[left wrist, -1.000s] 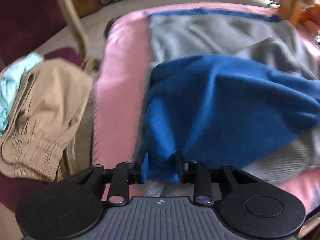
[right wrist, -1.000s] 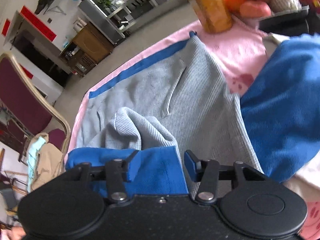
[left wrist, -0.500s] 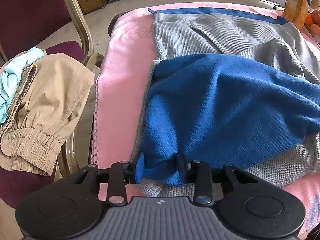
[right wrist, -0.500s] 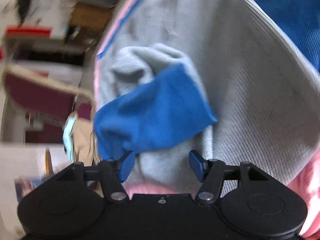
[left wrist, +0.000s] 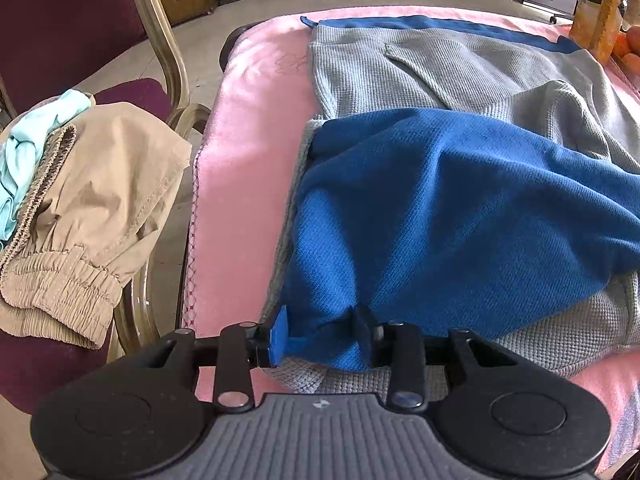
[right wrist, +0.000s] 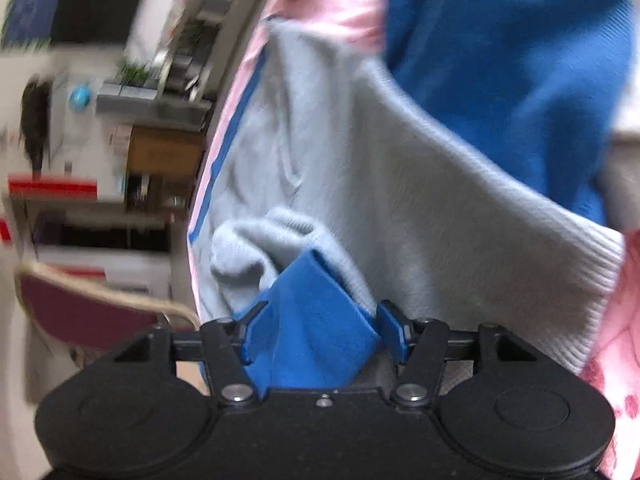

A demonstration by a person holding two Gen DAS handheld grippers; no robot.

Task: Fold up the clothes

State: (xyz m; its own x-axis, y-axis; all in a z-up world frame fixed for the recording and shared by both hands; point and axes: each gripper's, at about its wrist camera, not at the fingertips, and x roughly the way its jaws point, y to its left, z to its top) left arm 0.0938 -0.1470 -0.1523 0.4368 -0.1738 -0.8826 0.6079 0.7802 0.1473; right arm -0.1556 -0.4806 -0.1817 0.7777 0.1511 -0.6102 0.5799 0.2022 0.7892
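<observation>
A grey waffle-knit garment [left wrist: 440,68] lies spread on the pink-covered table [left wrist: 248,120], with its blue part [left wrist: 460,208] folded over the grey. At the near edge, my left gripper [left wrist: 322,334] is shut on a puckered corner of the blue fabric. In the right wrist view the grey garment [right wrist: 380,184] fills the middle. A tented blue fold [right wrist: 312,312] sits between the fingers of my right gripper [right wrist: 316,330]. The jaws stand wide and the fold reaches both pads without looking squeezed. More blue fabric [right wrist: 520,60] lies beyond.
A maroon chair with a gold frame [left wrist: 160,40] stands left of the table. It carries tan trousers [left wrist: 100,200] and a pale teal garment [left wrist: 32,144]. An orange packet [left wrist: 596,16] and oranges [left wrist: 630,44] sit at the table's far right corner.
My right gripper has rolled and sunk toward the garment, and the blue fold now lies between its fingers. The left gripper keeps its hold in the same place.
</observation>
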